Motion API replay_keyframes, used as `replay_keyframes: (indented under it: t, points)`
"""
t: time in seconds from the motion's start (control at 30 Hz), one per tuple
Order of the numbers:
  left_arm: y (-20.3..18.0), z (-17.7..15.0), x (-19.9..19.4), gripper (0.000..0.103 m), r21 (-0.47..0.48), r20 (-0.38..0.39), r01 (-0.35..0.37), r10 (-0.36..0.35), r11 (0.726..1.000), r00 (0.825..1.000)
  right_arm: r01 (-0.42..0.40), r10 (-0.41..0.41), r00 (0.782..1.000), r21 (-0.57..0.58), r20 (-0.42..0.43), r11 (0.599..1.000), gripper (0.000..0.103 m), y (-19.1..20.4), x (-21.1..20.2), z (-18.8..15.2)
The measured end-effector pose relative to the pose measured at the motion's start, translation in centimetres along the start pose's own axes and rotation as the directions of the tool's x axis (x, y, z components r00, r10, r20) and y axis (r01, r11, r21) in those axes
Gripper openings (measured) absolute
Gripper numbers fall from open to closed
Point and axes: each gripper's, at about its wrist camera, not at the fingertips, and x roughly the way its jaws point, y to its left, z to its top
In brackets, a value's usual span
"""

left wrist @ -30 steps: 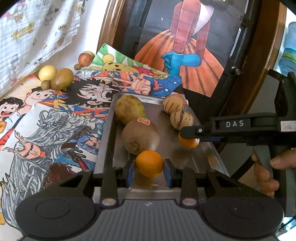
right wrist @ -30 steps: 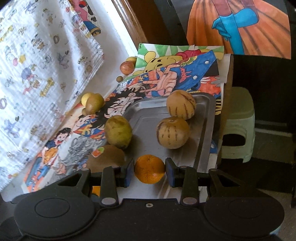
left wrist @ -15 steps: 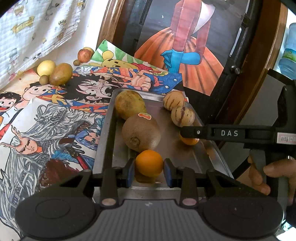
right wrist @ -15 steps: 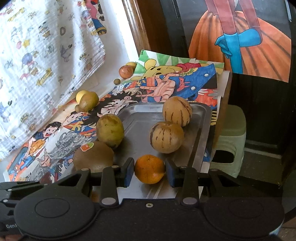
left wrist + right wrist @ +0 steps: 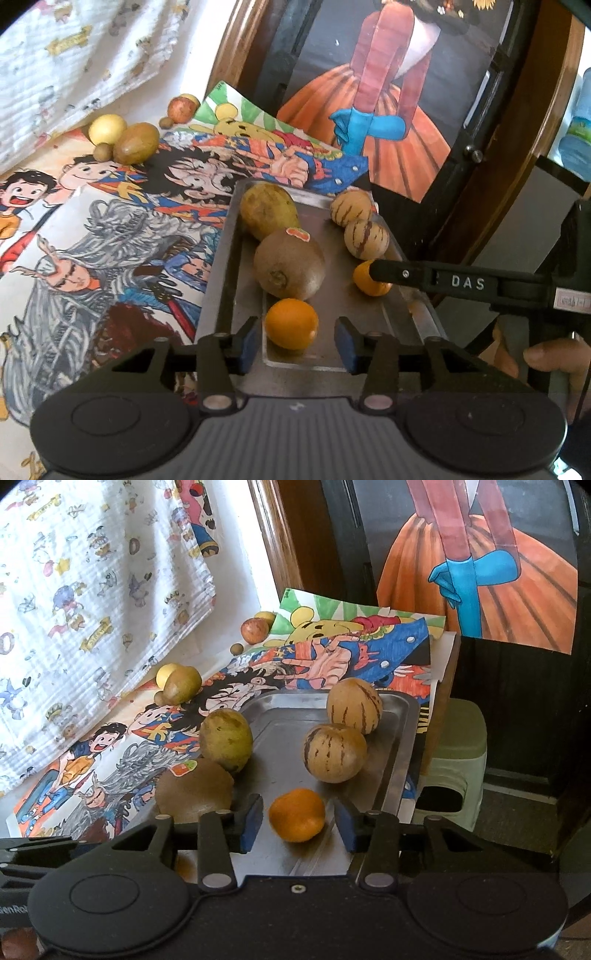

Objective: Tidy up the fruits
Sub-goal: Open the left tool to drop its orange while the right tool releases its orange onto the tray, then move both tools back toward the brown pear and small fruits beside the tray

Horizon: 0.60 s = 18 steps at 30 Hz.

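Observation:
A steel tray on the cartoon-covered table holds a yellow-green fruit, a brown kiwi, two striped tan fruits and two oranges. One orange rests on the tray between the spread fingers of my left gripper, untouched by the pads. The other orange lies between the open fingers of my right gripper, also free of the pads. The right gripper's finger crosses the left wrist view.
Loose fruits lie at the back left of the table: a yellow one, a brown oval one and a reddish one. A patterned cloth hangs left. A hand holds the right gripper. A green stool stands beyond the table's right edge.
Both grippers were shut on an orange each; both have now opened, leaving the oranges resting on the tray. The views have pulled back slightly.

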Motion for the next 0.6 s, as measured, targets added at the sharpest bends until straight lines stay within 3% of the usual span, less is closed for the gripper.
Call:
replay_keyframes:
  t: [0.13, 0.4, 0.6]
  points:
    - [0.3, -0.1, -1.5, 0.062, -0.022, 0.039, -0.01, 0.01, 1.0, 0.999, 0.001, -0.001, 1.0, 0.001, 0.023, 1.0, 0.057, 0.2, -1.3, -0.3]
    - [0.8, -0.5, -4.6, 0.099, -0.053, 0.111, -0.058, 0.064, 0.997, 0.992, 0.017, -0.017, 0.997, 0.011, 0.071, 1.0, 0.085, 1.4, -5.0, -1.3]
    - [1.2, -1.1, -6.1, 0.102, -0.032, 0.083, -0.127, 0.129, 0.991, 0.988, 0.013, -0.014, 0.997, 0.016, 0.072, 1.0, 0.1, 2.8, -7.8, -2.8]
